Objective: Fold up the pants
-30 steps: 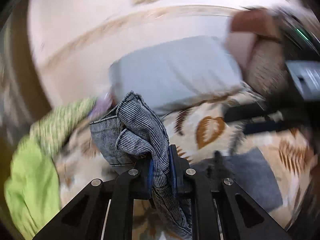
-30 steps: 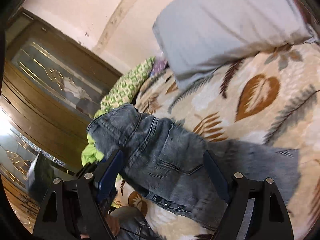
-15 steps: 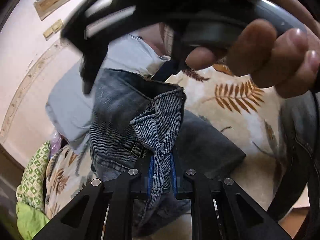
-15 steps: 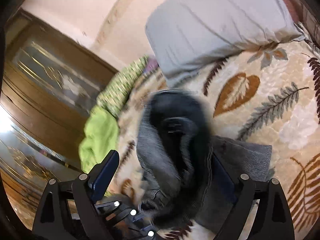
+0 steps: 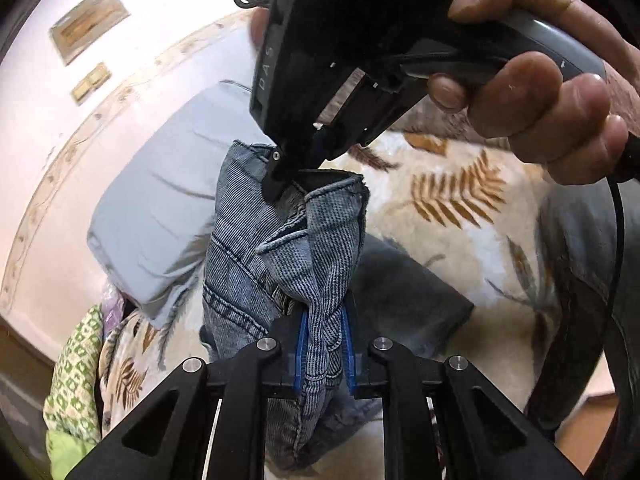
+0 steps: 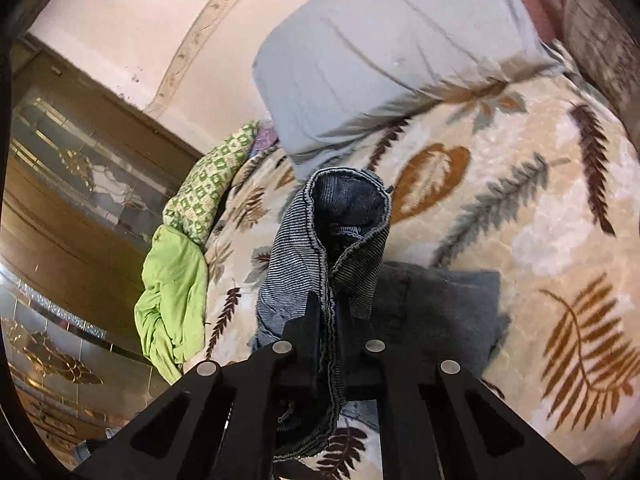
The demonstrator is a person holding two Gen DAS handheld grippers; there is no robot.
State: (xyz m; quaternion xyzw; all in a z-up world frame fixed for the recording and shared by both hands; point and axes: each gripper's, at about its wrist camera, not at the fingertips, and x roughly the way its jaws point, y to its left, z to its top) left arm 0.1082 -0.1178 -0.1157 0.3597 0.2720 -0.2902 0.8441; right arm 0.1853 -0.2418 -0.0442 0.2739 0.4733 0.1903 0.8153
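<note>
The blue denim pants (image 5: 288, 248) hang bunched above a leaf-patterned bedspread (image 5: 452, 200). My left gripper (image 5: 323, 344) is shut on a fold of the denim. My right gripper (image 6: 330, 320) is shut on another denim edge (image 6: 320, 248). In the left wrist view the right gripper (image 5: 296, 168) and the hand holding it sit just above, its fingers pinching the top edge of the pants. A darker part of the pants (image 6: 436, 304) lies flat on the bedspread (image 6: 520, 208) below.
A grey pillow (image 6: 392, 60) lies at the head of the bed, also in the left wrist view (image 5: 160, 208). Green clothes (image 6: 176, 280) are piled at the bed's left edge. A wooden wardrobe with glass panels (image 6: 60, 200) stands beyond them.
The right gripper was open over the pants and has closed on a denim edge. The left gripper kept its hold and lifted the pants, and the two grippers came close together.
</note>
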